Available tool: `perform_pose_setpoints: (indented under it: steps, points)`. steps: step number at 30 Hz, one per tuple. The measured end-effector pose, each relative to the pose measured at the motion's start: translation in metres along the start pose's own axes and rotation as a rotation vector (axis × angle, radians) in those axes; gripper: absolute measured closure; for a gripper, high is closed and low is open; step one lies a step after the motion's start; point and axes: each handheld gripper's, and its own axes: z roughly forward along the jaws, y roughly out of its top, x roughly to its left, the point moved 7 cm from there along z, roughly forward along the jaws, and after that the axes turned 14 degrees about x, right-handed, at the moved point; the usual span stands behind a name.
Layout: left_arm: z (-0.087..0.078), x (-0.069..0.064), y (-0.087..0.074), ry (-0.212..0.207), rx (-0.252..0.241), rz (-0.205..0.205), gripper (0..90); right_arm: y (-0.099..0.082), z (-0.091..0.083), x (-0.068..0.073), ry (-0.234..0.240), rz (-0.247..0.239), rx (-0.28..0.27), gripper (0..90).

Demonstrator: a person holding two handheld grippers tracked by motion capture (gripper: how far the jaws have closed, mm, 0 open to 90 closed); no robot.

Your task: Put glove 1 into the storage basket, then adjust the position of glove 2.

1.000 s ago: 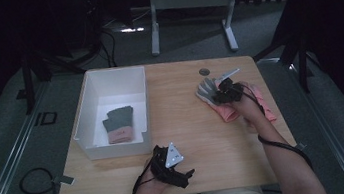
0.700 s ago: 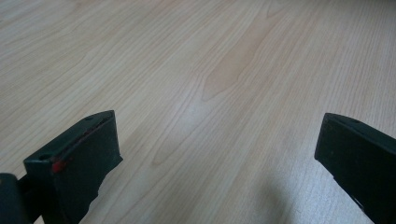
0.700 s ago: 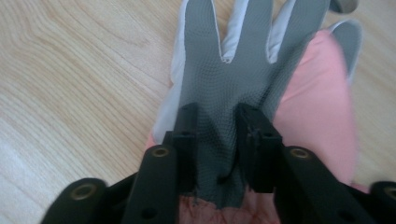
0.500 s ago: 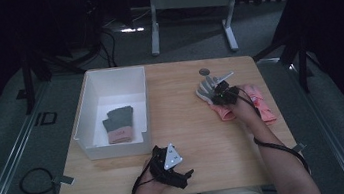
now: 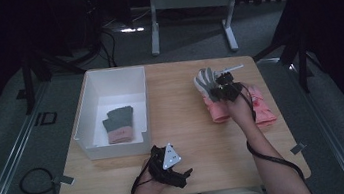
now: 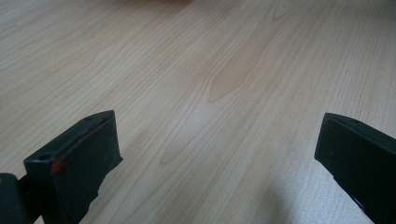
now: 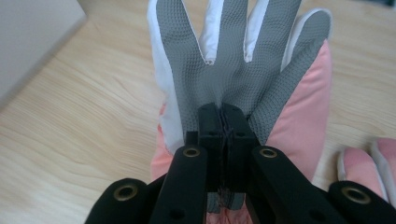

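The right claw (image 7: 223, 114) is clenched on a pinch of the grey palm fabric of a pink and grey glove (image 7: 243, 60), having just finished closing, at the far right of the surface (image 5: 185, 100) beside another pink glove (image 5: 262, 108). The glove looks light, soft and floppy, so it will likely sag from the pinch; its dimpled palm should give decent friction. A hold nearer the cuff might carry it steadier. The left claw (image 6: 215, 154) rests released above bare wood

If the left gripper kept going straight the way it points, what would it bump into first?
Probably the wooden table. The left gripper points its open jaws slightly downward at bare wood, with nothing between them. How far off the wood lies is hard to tell.
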Motion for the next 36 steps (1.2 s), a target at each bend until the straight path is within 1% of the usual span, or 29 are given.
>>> perform_pose_setpoints:
  steps: [1, 2, 3, 4, 6, 7, 8, 9, 10, 11, 12, 14, 16, 20, 22, 24, 25, 26, 27, 28, 30, 32, 34, 35, 36]
  points:
    - [0.0, 0.0, 0.0, 0.0, 0.0, 0.0, 0.0, 0.001, -0.006, 0.004, 0.002, 0.013, -0.012, 88.0]
    - [-0.002, 0.0, 0.001, 0.002, -0.005, 0.003, 0.0, 0.001, -0.017, 0.009, 0.007, 0.038, -0.03, 88.0]
    - [-0.002, 0.0, 0.001, 0.002, -0.005, 0.003, 0.0, 0.001, -0.017, 0.009, 0.007, 0.038, -0.03, 88.0]
    - [-0.001, 0.001, 0.001, -0.004, -0.012, -0.006, 0.0, 0.002, -0.031, 0.015, -0.005, 0.066, -0.058, 88.0]
    - [-0.001, 0.0, 0.0, -0.004, -0.007, -0.004, 0.0, 0.0, -0.046, 0.024, -0.01, 0.091, -0.081, 88.0]
    - [-0.001, 0.0, 0.0, -0.006, -0.008, -0.001, 0.0, -0.001, -0.05, 0.027, -0.013, 0.098, -0.088, 88.0]
    - [-0.001, 0.0, 0.0, -0.006, -0.008, -0.001, 0.0, -0.001, -0.05, 0.027, -0.013, 0.098, -0.088, 88.0]
    - [-0.001, 0.0, 0.0, -0.008, -0.01, 0.0, 0.0, -0.003, -0.056, 0.031, -0.004, 0.108, -0.095, 88.0]
    - [-0.001, -0.001, 0.0, -0.018, -0.017, 0.002, 0.0, -0.008, -0.065, 0.036, -0.006, 0.132, -0.113, 87.9]
    - [-0.001, -0.001, 0.0, -0.018, -0.017, 0.002, 0.0, -0.008, -0.065, 0.036, -0.006, 0.132, -0.113, 87.9]
    - [-0.001, -0.002, 0.001, -0.024, -0.02, 0.002, 0.0, -0.017, -0.071, 0.041, -0.027, 0.139, -0.132, 88.0]
    - [-0.001, -0.004, 0.002, -0.034, -0.029, 0.008, 0.0, -0.028, -0.071, 0.046, -0.038, 0.144, -0.135, 87.9]
    - [-0.001, -0.005, 0.002, -0.035, -0.028, 0.014, 0.0, -0.04, -0.068, 0.051, -0.043, 0.143, -0.121, 88.0]
    - [0.001, -0.006, 0.001, -0.045, -0.021, 0.016, 0.0, -0.059, -0.055, 0.056, -0.029, 0.164, -0.082, 87.9]
    - [0.001, -0.006, 0.001, -0.043, -0.02, 0.019, 0.0, -0.065, -0.046, 0.058, -0.028, 0.171, -0.064, 87.9]
    - [0.002, -0.007, 0.002, -0.04, -0.017, 0.033, 0.0, -0.07, -0.032, 0.062, -0.014, 0.173, -0.032, 87.9]
    - [0.002, -0.007, 0.002, -0.04, -0.017, 0.033, 0.0, -0.07, -0.032, 0.062, -0.014, 0.173, -0.032, 87.9]
    - [0.004, -0.008, 0.001, -0.04, -0.009, 0.035, 0.0, -0.075, -0.018, 0.064, -0.009, 0.182, -0.001, 87.9]
    - [0.004, -0.008, 0.001, -0.04, -0.009, 0.035, 0.0, -0.075, -0.018, 0.064, -0.009, 0.182, -0.001, 87.9]
    - [0.004, -0.008, 0.001, -0.038, -0.006, 0.037, 0.0, -0.079, -0.006, 0.067, 0.0, 0.187, 0.027, 87.9]
    - [0.002, -0.01, 0.002, -0.041, -0.015, 0.042, 0.0, -0.084, 0.009, 0.071, 0.012, 0.193, 0.061, 87.8]
    - [0.002, -0.011, 0.002, -0.039, -0.013, 0.046, 0.0, -0.086, 0.02, 0.074, 0.014, 0.198, 0.076, 87.7]
    - [0.003, -0.011, 0.002, -0.046, -0.012, 0.046, 0.0, -0.089, 0.029, 0.077, 0.024, 0.203, 0.095, 87.5]
    - [0.003, -0.012, 0.001, -0.045, -0.008, 0.048, 0.0, -0.09, 0.033, 0.077, 0.022, 0.205, 0.096, 87.3]
    - [0.003, -0.012, 0.0, -0.042, -0.004, 0.052, 0.0, -0.09, 0.035, 0.079, 0.016, 0.196, 0.099, 86.9]
